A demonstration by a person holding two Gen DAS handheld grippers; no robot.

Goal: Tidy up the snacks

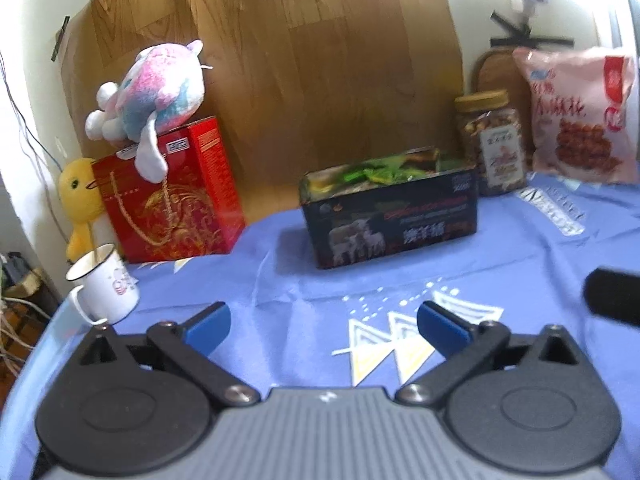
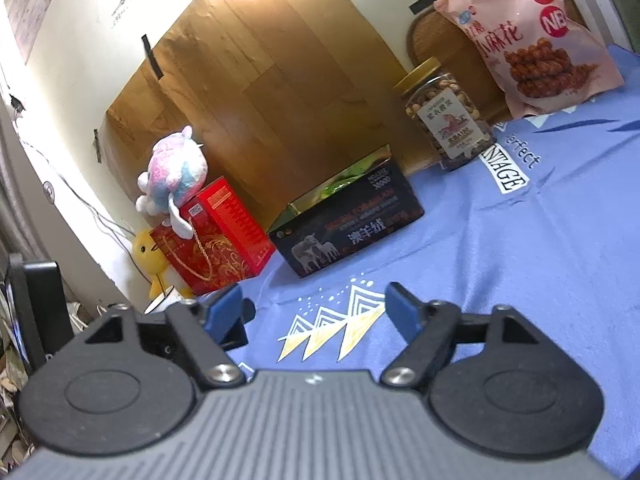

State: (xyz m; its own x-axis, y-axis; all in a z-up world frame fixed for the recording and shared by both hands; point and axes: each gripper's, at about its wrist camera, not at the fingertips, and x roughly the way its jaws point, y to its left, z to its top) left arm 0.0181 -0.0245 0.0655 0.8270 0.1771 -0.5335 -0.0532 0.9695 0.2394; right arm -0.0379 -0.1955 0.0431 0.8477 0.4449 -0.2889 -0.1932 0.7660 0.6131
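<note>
We have both claws empty over the blue cloth [image 1: 520, 240]: the left gripper [image 1: 324, 322] stands spread wide, with nothing but printed fabric between its blue pads, and the right gripper [image 2: 314, 310] is likewise well open and bare.

The snacks sit toward the back. In the left view the dark box [image 1: 390, 216] lies at about twelve o'clock, its top open and green packets showing inside. The nut jar [image 1: 492, 144] stands just beside it at one o'clock, and the pink snack bag [image 1: 580, 116] leans at two o'clock, near the jar.

We judge the step in hand to be a reach for a loose snack (the jar looks the easiest start). To do it well, we should go in level, straddle the jar below its yellow lid, and close only once both pads flank the label. The bag is soft; we would pinch its top edge, not its belly. The white mug [image 1: 106, 286] at nine o'clock needs a wide berth.
</note>
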